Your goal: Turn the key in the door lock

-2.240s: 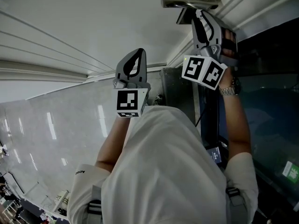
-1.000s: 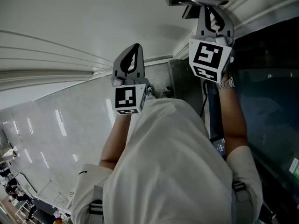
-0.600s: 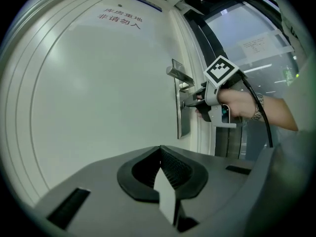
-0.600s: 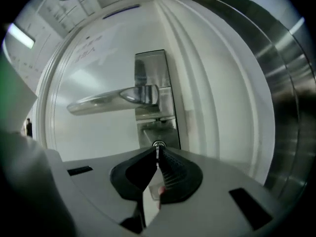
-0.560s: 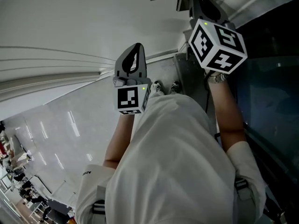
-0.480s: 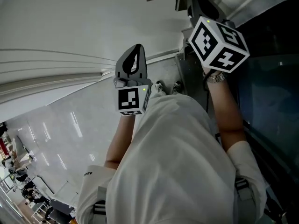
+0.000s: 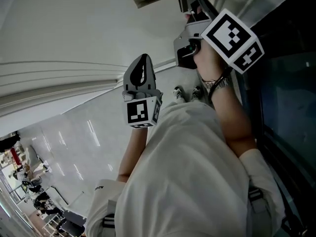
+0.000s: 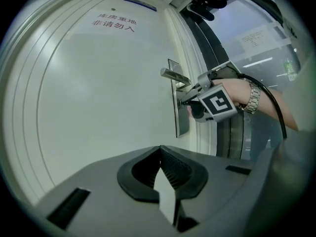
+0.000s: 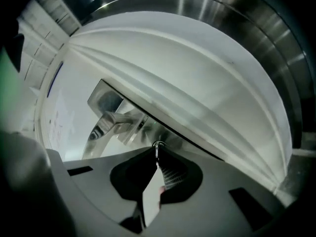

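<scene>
The white door (image 8: pixel 98 107) carries a steel lock plate (image 8: pixel 180 122) with a lever handle (image 8: pixel 174 75) above the keyhole. My right gripper (image 8: pixel 186 102) is pressed up to that plate just under the handle. In the right gripper view its jaws (image 9: pixel 157 154) are shut on the thin metal key (image 9: pixel 157 145), whose tip goes into the plate, and the handle (image 9: pixel 106 125) shows at the left. In the head view the right gripper (image 7: pixel 190 26) is rolled, with its marker cube (image 7: pixel 232 39) tilted. My left gripper (image 7: pixel 143 58) hangs off the door to the left, shut and holding nothing.
A dark glass panel (image 7: pixel 286 83) and a metal frame (image 8: pixel 224 142) run along the door's right side. A printed sign (image 8: pixel 114 21) sits high on the door. The glossy tiled floor (image 7: pixel 74 142) stretches left, and the person's shoes (image 7: pixel 185 93) stand by the doorstep.
The right gripper has rolled about a quarter turn at the lock, and its marker cube has swung over to the right. The left gripper has stayed almost in place.
</scene>
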Demonstrator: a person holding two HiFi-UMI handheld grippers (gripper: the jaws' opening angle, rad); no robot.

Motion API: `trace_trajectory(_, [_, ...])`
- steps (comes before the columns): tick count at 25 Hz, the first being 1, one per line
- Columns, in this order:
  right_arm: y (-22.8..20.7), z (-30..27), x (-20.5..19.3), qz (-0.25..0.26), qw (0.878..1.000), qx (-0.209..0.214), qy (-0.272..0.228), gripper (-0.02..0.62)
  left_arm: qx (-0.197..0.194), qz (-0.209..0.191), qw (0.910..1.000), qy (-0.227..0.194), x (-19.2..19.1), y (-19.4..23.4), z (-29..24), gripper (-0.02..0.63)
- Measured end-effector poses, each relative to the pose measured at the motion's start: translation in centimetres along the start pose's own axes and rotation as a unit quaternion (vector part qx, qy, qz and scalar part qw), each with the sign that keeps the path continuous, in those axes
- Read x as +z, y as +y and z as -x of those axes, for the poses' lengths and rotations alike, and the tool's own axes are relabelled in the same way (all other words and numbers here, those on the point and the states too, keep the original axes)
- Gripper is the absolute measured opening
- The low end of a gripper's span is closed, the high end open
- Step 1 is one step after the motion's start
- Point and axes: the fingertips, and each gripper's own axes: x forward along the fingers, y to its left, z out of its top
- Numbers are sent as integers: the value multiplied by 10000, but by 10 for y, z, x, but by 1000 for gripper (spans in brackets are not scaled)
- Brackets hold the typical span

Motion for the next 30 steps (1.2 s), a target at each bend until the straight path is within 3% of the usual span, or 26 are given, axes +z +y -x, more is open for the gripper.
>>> trace_trajectory(3, [1,2,2,-588,9982,20,-107,12,8,-14,10000,-33,3,-6,3,9])
trace_trajectory(6, [3,2,3,-632,9980,39,-78,12,52,10,10000,-14,4,-7,5,9])
trace_trajectory(11, [6,2,-2,95,9992,224,311,14,74,23,9999,-66,4,-6,4,9])
trace_trajectory(16, [11,7,-8,1403,9879,369,554,132,12,56,10000,-32,1,-12,0,9])
trace_trajectory(22, [15,15,-6,2952,9536,244,540,140,-47,79,9999,-98,4,-12,-4,9])
trace_trajectory(25, [14,19,-5,3643,9299,141,486,140,-91,68,9998,-166,7,-12,-7,9])
trace_trajectory(28, [16,18,-8,4537,8899,32,462,146,-140,82,9997,-204,6,-11,-9,9])
trace_trajectory(30, [17,23,-7,5187,8536,11,482,150,-167,91,9996,-213,7,-15,-8,9])
